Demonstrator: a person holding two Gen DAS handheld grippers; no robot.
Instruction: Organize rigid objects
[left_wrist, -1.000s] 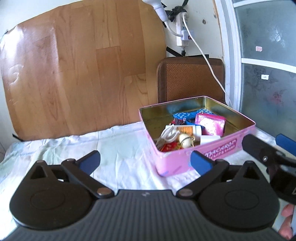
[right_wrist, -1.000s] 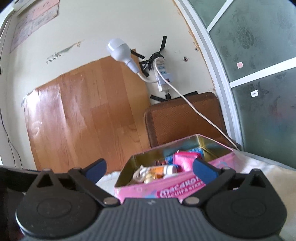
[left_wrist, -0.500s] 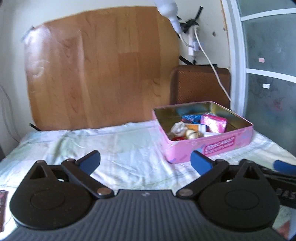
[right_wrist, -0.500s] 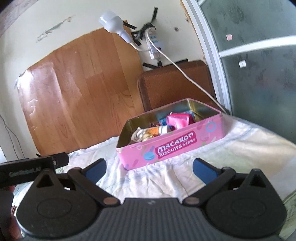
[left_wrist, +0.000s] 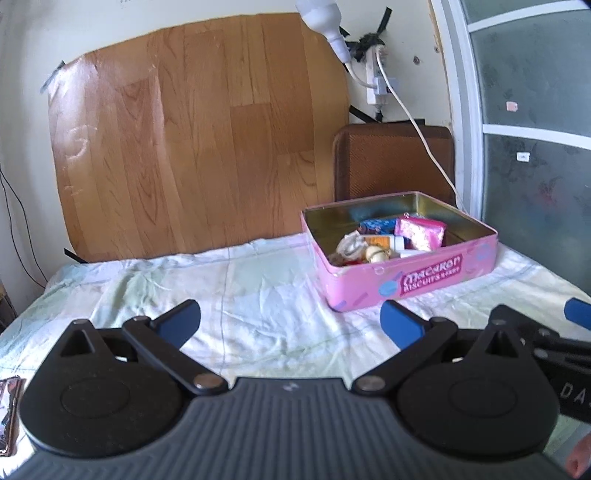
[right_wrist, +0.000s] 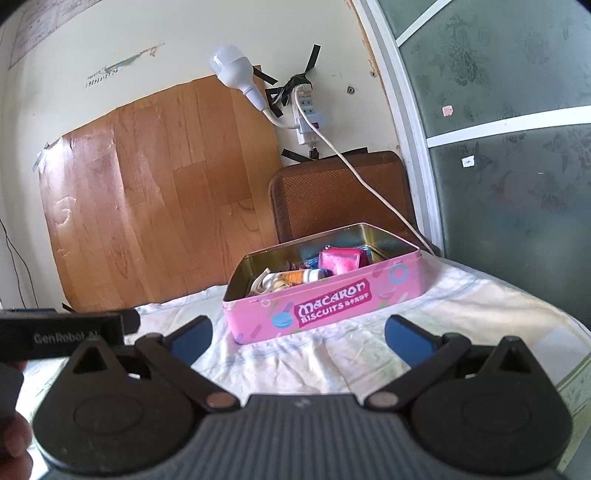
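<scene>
1. At the far left edge of your left wrist view a small shiny flat object (left_wrist: 8, 413) lies on the cloth; it is cut off by the frame and too blurred to name.
2. Your left gripper (left_wrist: 290, 319) hangs over the pale sheet (left_wrist: 258, 288) with its blue-tipped fingers spread wide and nothing between them.
3. Behind the sheet a wood-grain panel (left_wrist: 199, 136) leans on the wall, and to its right a white bulb (right_wrist: 231, 70) hangs from a taped power strip (right_wrist: 308, 114).
4. Right of center sits the pink biscuit tin (right_wrist: 325, 299), lid off, resting flat on the sheet ahead of both grippers and well apart from either.
5. Inside it you can see a pink pouch (left_wrist: 419, 232), a white bottle with an orange label (right_wrist: 301, 276) lying on its side, and blue packets behind them.
6. Your right gripper (right_wrist: 298, 338) is likewise wide open and empty, its fingers framing the tin's front wall from a distance.
7. A brown chair back (right_wrist: 340, 199) stands behind the tin, and frosted glass panels (right_wrist: 517, 184) close off the right side.
</scene>
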